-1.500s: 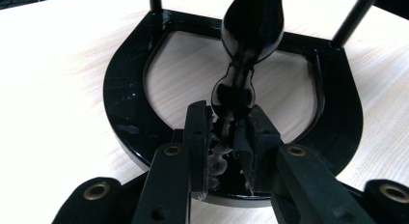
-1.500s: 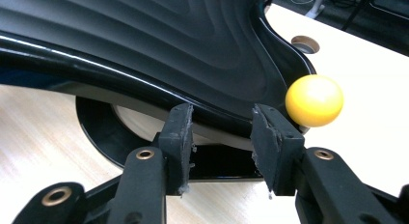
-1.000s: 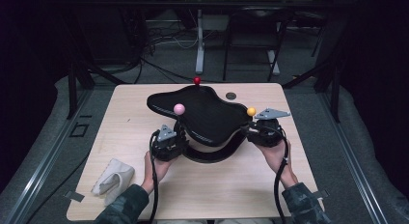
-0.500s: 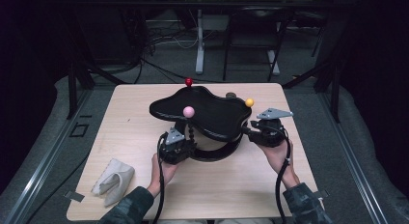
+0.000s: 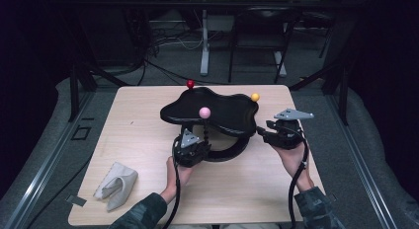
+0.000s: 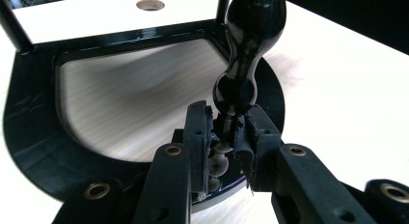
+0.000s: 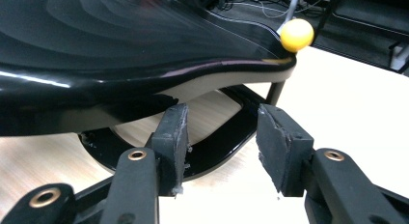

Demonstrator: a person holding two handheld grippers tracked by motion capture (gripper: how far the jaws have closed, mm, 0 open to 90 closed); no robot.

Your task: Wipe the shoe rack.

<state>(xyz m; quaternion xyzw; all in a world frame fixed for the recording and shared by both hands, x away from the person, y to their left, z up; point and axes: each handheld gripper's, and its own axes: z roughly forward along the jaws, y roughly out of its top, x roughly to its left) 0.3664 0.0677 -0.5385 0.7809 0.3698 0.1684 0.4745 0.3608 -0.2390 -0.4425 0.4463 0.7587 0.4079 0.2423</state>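
A black wavy tray [image 5: 222, 108] stands on thin posts over a black ring base [image 5: 232, 147]. Three posts end in a red ball [image 5: 190, 84], a pink ball [image 5: 204, 112] and a yellow ball [image 5: 255, 96]. My left gripper [image 5: 203, 142] is shut on the foot of the beaded black post [image 6: 251, 31] under the pink ball; in the left gripper view [image 6: 227, 122] both pads press on it. My right gripper [image 5: 262, 133] sits at the tray's right edge. Its jaws have just been opening, and in the right gripper view [image 7: 222, 132] they stand apart below the tray rim [image 7: 120, 50], gripping nothing. The yellow ball [image 7: 296, 35] is beyond.
A crumpled pale cloth [image 5: 116, 184] lies at the table's front left. The wooden table [image 5: 143, 120] has a small round hole [image 6: 150, 4] behind the stand. Dark floor, cables and table legs surround the table edges.
The tray has turned anticlockwise: the pink ball went right, the yellow ball farther away, the red ball left. My left hand moved right with the post. The right jaws spread apart.
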